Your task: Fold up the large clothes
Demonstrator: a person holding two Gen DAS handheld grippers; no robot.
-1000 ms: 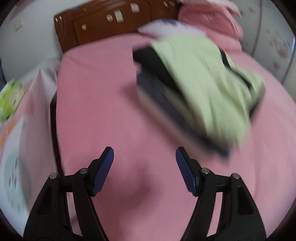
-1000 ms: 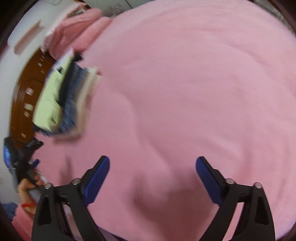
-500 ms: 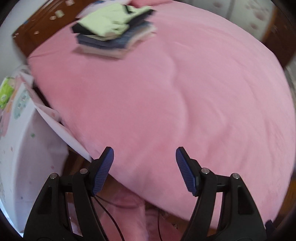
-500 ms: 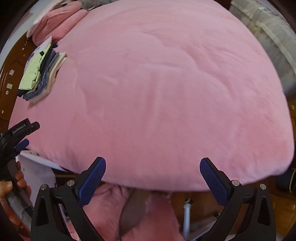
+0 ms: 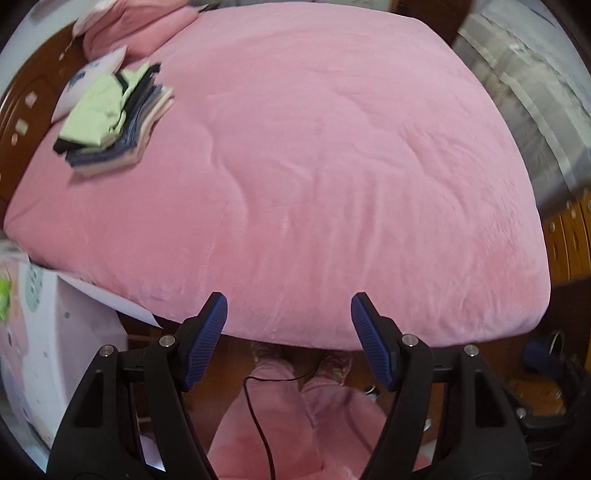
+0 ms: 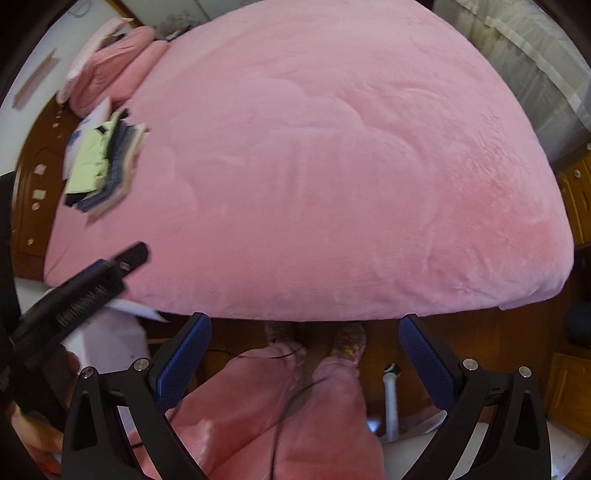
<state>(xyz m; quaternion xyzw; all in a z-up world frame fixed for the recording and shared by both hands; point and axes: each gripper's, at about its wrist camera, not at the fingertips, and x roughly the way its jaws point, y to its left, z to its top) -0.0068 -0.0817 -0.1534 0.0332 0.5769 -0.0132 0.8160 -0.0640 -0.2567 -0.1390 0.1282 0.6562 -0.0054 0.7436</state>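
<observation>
A stack of folded clothes (image 5: pixel 110 122), pale green on top of dark blue and beige layers, lies near the bed's head at the upper left; the right wrist view has the same stack (image 6: pixel 101 166). My left gripper (image 5: pixel 288 336) hangs open over the bed's near edge, far from the stack, with nothing between its blue pads. My right gripper (image 6: pixel 301 354) is open too, wider, above the floor and the person's legs, also holding nothing. The left gripper's black body (image 6: pixel 77 291) shows at the left of the right wrist view.
A pink plush blanket (image 5: pixel 332 166) covers the whole bed. Pink pillows (image 5: pixel 136 29) and a brown wooden headboard (image 5: pixel 22 110) are at the upper left. The person's pink trouser legs (image 6: pixel 288 413) and slippers stand at the bedside. Wooden drawers (image 5: pixel 569 240) and a curtain (image 5: pixel 524 74) stand on the right.
Both grippers have pulled back and up from over the bed to its near edge. The stack of clothes now sits far off at the upper left. The jaws stayed open.
</observation>
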